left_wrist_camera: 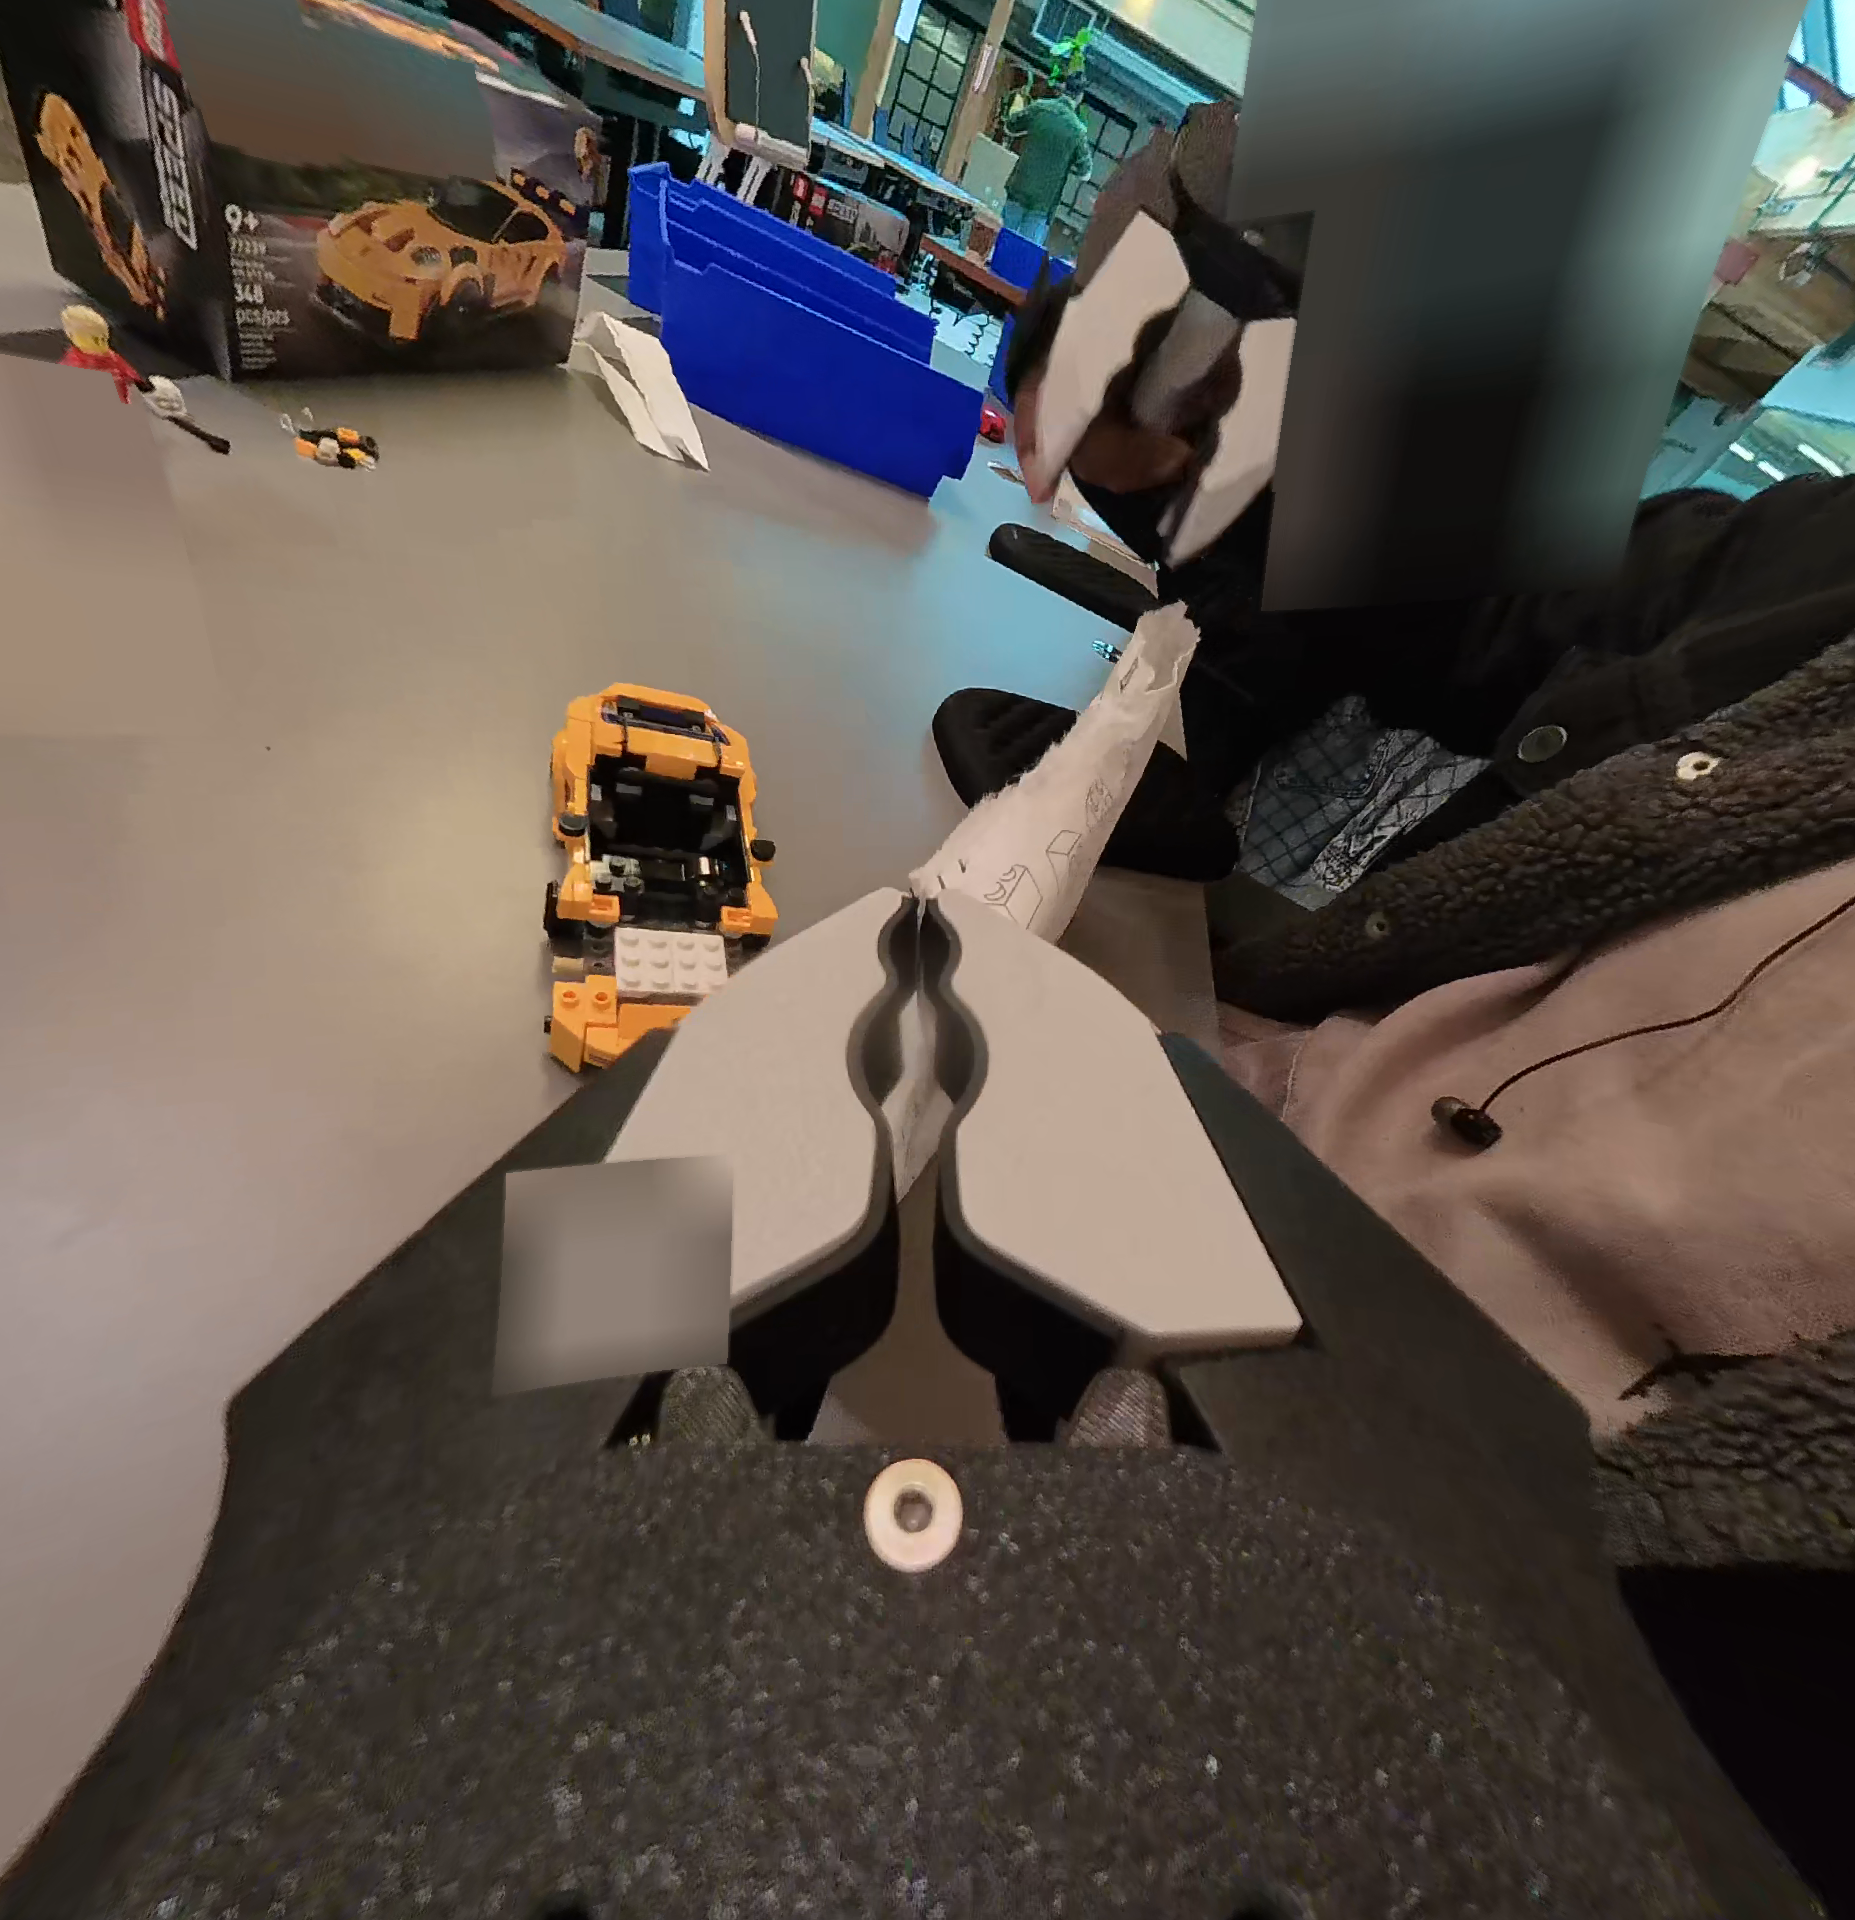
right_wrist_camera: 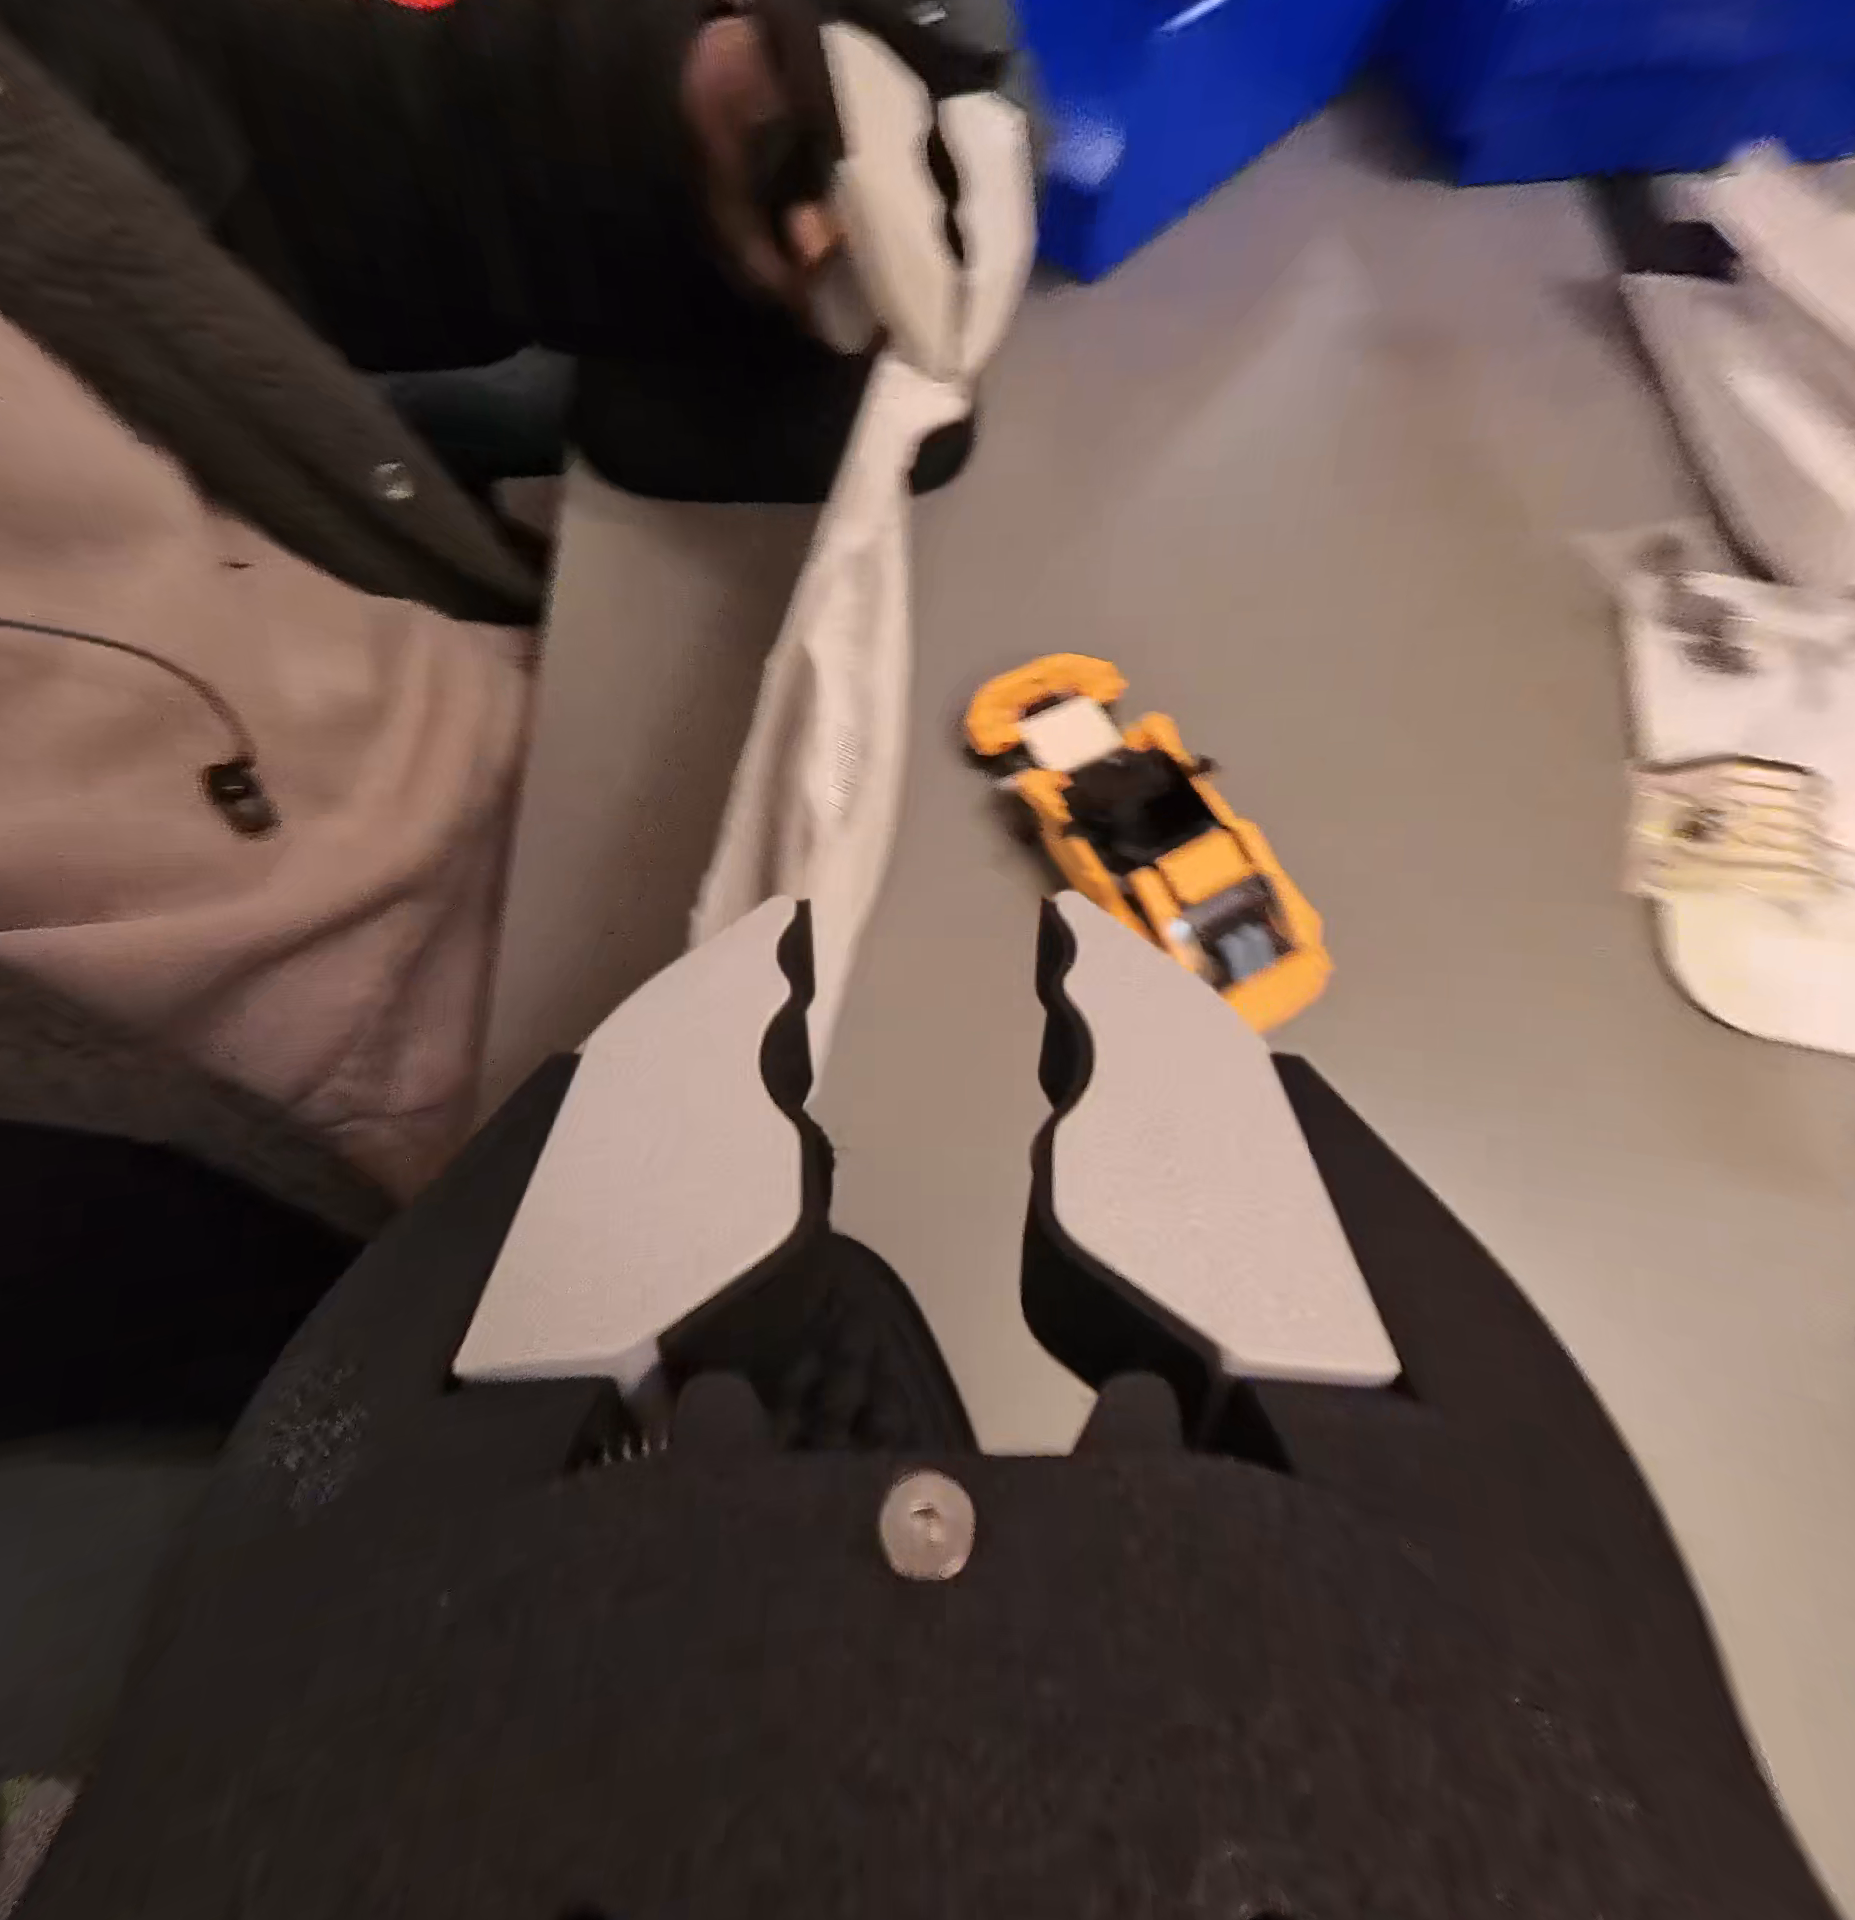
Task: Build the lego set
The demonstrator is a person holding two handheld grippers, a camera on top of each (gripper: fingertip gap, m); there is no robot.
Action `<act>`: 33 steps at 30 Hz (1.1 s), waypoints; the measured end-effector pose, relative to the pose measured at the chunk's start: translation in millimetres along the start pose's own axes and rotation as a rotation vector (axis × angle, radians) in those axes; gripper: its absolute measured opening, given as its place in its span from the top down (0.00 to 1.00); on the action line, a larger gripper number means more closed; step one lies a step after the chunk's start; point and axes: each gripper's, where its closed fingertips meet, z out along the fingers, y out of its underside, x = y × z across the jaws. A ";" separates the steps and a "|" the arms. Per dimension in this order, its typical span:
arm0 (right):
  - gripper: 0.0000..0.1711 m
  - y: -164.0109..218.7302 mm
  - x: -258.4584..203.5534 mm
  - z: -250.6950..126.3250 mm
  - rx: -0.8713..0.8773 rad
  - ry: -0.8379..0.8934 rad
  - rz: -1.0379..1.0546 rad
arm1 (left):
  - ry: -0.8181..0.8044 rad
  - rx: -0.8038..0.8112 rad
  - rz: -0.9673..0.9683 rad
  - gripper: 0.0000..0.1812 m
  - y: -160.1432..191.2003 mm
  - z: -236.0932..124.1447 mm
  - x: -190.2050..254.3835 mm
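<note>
The left gripper (left_wrist_camera: 918, 914) is pinching a white paper parts bag (left_wrist_camera: 1068, 810). The right gripper (right_wrist_camera: 923, 914) stands spread, empty. The orange Lego car (left_wrist_camera: 653, 852) lies just left of the left gripper's tips.

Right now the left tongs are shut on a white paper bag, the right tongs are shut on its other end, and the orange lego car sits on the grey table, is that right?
Not quite. The right tongs are open and hold nothing, as the right wrist view shows. The rest stands: the left tongs are shut on the white paper bag, and the orange lego car sits on the grey table.
</note>
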 end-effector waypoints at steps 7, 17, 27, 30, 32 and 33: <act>0.80 4.4 -40.7 42.2 -0.252 -0.151 -0.073 | 0.010 0.008 0.140 1.00 1.8 -7.1 20.1; 0.95 6.7 -44.3 58.8 -0.333 -0.046 -0.121 | 0.018 -0.029 0.374 0.90 -4.2 -21.4 64.0; 1.00 -9.0 -70.9 78.9 -0.364 0.073 -0.205 | -0.067 -0.481 0.896 0.89 24.1 33.0 119.4; 1.00 -10.6 -75.6 81.4 -0.358 0.082 -0.237 | -0.143 -0.546 1.000 0.88 30.9 42.8 108.8; 1.00 -11.6 -78.6 82.7 -0.352 0.085 -0.233 | -0.144 -0.600 1.015 0.88 40.0 44.8 106.6; 1.00 -11.8 -78.9 83.4 -0.349 0.089 -0.220 | -0.155 -0.628 1.032 0.90 44.3 44.8 103.9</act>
